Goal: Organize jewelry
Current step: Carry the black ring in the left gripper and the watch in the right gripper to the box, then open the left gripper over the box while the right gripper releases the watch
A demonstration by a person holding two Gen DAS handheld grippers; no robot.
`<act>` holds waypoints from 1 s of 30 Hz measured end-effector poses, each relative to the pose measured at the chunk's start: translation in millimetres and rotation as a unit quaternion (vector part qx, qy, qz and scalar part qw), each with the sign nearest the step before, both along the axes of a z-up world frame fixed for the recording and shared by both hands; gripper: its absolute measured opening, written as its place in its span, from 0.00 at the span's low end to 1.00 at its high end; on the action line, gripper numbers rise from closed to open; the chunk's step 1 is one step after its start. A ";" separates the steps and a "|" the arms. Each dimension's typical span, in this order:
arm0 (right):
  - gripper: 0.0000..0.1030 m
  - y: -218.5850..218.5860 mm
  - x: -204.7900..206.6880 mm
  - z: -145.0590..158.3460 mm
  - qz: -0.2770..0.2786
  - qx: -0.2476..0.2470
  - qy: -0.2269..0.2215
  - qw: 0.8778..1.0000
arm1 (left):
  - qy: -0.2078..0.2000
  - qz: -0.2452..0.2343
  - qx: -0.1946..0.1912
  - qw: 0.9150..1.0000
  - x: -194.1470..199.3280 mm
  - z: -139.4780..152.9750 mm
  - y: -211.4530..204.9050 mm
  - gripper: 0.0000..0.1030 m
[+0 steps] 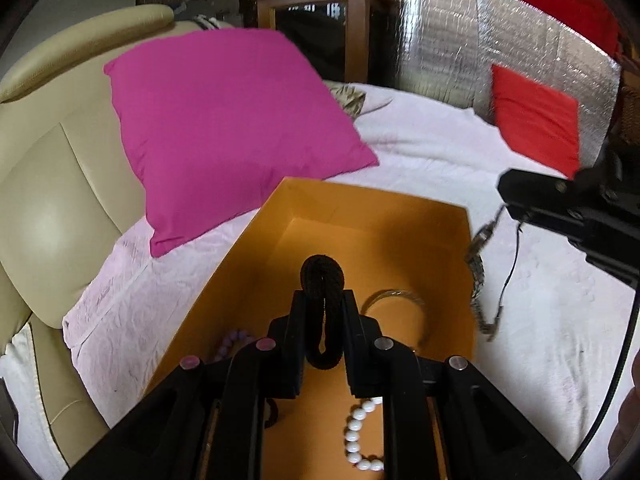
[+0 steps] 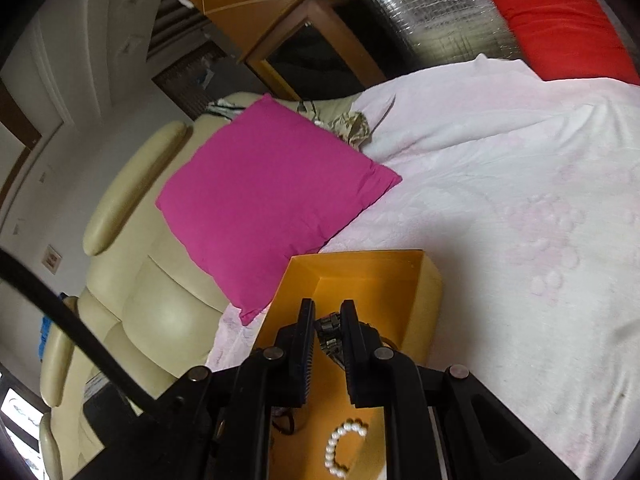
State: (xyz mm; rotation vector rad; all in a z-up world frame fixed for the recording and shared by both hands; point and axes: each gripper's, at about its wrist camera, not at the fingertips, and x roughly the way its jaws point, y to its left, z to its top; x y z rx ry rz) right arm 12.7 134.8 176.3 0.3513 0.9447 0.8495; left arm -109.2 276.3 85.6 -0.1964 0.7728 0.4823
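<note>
An open orange box (image 1: 352, 216) lies on the white bedspread. My left gripper (image 1: 323, 300) is shut on a black fabric band (image 1: 322, 276) and holds it over the box. Inside lie a white bead bracelet (image 1: 356, 432), a purple bead bracelet (image 1: 234, 340) and a silver bangle (image 1: 396, 296). My right gripper (image 2: 327, 312) is shut on a metal link watch (image 2: 329, 332) above the box (image 2: 430, 280); in the left wrist view the watch (image 1: 478, 268) dangles from it just right of the box. The white bead bracelet (image 2: 340, 448) shows below.
A magenta cushion (image 1: 224, 128) leans on a cream leather chair (image 1: 48, 184) left of the box. A red cushion (image 1: 536, 120) rests against a silver foil panel (image 1: 440, 44) at the back. A black cable (image 1: 512, 264) hangs by the right gripper.
</note>
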 end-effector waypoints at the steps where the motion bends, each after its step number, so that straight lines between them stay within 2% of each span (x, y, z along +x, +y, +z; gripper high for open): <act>1: 0.14 8.7 2.8 -3.1 0.002 -0.006 0.001 1.000 | 0.007 0.001 -0.004 1.000 2.1 -3.7 2.4 0.16; 6: 0.14 38.8 13.0 -21.3 0.010 -0.027 0.010 1.000 | 0.039 0.008 -0.018 0.999 8.5 -20.3 14.6 0.16; 11: 0.14 66.1 24.0 -31.0 0.020 -0.034 0.017 0.999 | 0.064 0.016 -0.049 0.997 10.7 -35.5 27.8 0.16; 19: 0.14 105.9 33.5 -39.8 0.031 -0.043 0.013 0.998 | 0.089 0.017 -0.060 0.994 12.1 -48.6 32.7 0.17; 23: 0.17 111.8 37.5 -55.2 0.023 -0.060 0.023 0.998 | 0.103 0.014 -0.064 0.993 14.1 -54.0 33.0 0.20; 24: 0.17 110.3 38.2 -57.1 0.019 -0.058 0.027 0.998 | 0.107 0.014 -0.064 0.992 14.4 -54.8 32.6 0.27; 25: 0.26 107.0 39.7 -58.3 0.012 -0.059 0.033 0.998 | 0.109 0.015 -0.063 0.992 14.3 -54.9 32.2 0.30; 26: 0.42 103.7 40.7 -58.2 0.009 -0.058 0.037 0.998 | 0.107 0.014 -0.064 0.992 13.6 -54.2 31.5 0.33; 27: 0.48 97.1 41.3 -56.9 0.005 -0.048 0.042 0.998 | 0.106 0.013 -0.064 0.992 13.0 -53.2 31.0 0.34; 28: 0.52 90.3 40.7 -54.0 0.001 -0.038 0.041 0.998 | 0.106 0.013 -0.063 0.992 11.8 -51.0 29.8 0.39; 30: 0.52 77.5 36.8 -44.9 0.002 -0.033 0.030 0.999 | 0.096 0.015 -0.055 0.994 7.5 -43.7 27.2 0.46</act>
